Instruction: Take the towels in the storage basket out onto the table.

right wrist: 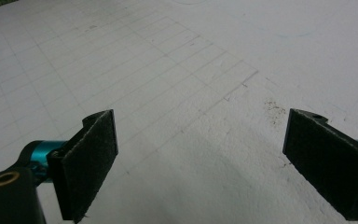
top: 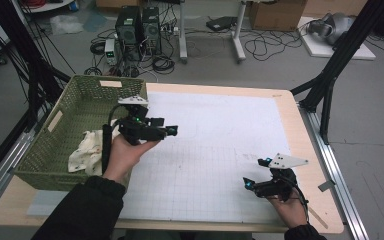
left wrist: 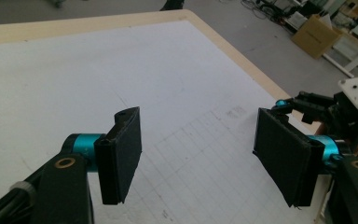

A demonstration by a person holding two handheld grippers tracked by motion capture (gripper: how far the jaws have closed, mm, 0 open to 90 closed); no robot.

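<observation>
My left gripper (top: 166, 126) is held up over the left part of the white gridded mat (top: 220, 145), just right of the green basket (top: 40, 150), with its jaws pointing right. In the left gripper view its jaws (left wrist: 200, 158) stand open with only the mat between them. My right gripper (top: 255, 173) rests low near the mat's front right corner, jaws pointing left. Its jaws (right wrist: 205, 163) are wide open and hold nothing. A cream patterned cloth (top: 87, 150) lies crumpled inside the basket. The left gripper view also catches the right gripper (left wrist: 307, 103) at the table's edge.
The basket stands on the table's left end, beside the wooden table edge (top: 307, 150) framed mat. Black tripod legs (top: 330, 75) rise beyond the right corner. Computer towers (top: 140, 27) and cables lie on the floor behind the table.
</observation>
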